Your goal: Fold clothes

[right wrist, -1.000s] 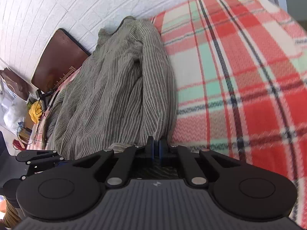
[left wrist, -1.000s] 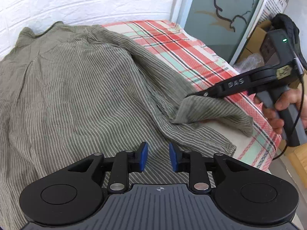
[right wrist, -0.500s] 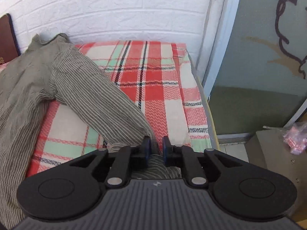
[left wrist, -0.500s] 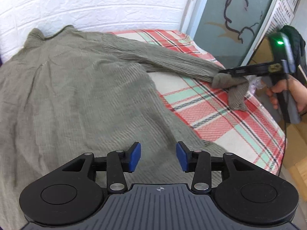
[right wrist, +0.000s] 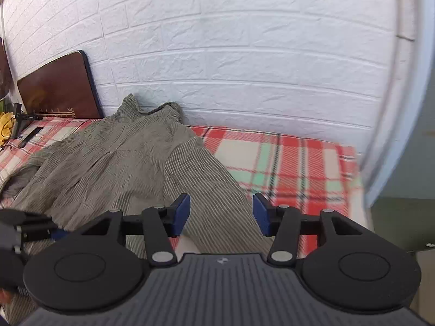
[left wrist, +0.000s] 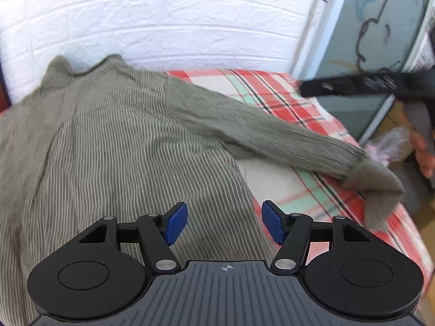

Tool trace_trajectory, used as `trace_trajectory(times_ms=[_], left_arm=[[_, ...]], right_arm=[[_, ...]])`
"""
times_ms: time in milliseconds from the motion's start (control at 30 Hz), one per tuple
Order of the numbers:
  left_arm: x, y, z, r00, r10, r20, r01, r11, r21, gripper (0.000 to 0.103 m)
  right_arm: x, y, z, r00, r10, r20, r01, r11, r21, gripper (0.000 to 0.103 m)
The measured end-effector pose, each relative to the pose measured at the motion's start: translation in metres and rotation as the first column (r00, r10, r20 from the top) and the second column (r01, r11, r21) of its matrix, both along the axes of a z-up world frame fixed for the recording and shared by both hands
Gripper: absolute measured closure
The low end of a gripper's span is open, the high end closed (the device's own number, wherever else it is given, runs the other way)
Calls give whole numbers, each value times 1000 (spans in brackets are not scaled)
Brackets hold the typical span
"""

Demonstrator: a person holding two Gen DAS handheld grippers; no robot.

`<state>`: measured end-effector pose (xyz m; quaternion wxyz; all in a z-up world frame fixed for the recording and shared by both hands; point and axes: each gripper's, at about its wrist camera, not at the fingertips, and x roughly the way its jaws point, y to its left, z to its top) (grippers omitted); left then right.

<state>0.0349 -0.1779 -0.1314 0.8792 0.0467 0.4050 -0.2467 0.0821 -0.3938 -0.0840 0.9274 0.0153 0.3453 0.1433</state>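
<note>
A grey-green striped shirt (left wrist: 108, 141) lies spread on the plaid bed cover (left wrist: 272, 100), its collar toward the white wall. One sleeve (left wrist: 272, 133) stretches out to the right, and its cuff (left wrist: 378, 187) droops over the bed's edge. My left gripper (left wrist: 222, 224) hovers above the shirt's body, its jaws opening with nothing between them. In the right wrist view my right gripper (right wrist: 221, 214) hangs above the sleeve (right wrist: 217, 190), jaws opening and free of the cloth. From the left wrist view the right gripper (left wrist: 348, 87) appears as a blurred dark bar above the sleeve.
A white brick wall (right wrist: 244, 54) backs the bed. A brown board (right wrist: 59, 87) leans on it at the left, with small items and cables (right wrist: 16, 127) nearby. A painted glass door (left wrist: 380, 27) stands past the bed's right edge. A hand (left wrist: 424, 149) grips the right tool.
The right gripper pulled the sleeve out to the right, let the cuff go and rose. Both grippers' jaws have widened. The left gripper shifted across the shirt.
</note>
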Motion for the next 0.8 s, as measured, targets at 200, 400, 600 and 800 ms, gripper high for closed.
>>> trace_trajectory(times_ms=[200,400,600,800], left_arm=[[26,-23,-19,1000,18,8,-19,998,57,30],[37,-38,-35,1000,-11,24,9,995,102,30],[34,-51,-44,995,-27,97,6,978,211,64],[30,-57,-36,991,-38,132,6,973,232,101]], right_arm=[[87,24,-24,992,93,-89,-86,993,82,47],[140,38,-54,985,127,-114,-110,983,150,47],[164,46,-78,972,166,-164,-143,979,146,64],[175,24,-49,981,139,-134,-111,974,200,101]])
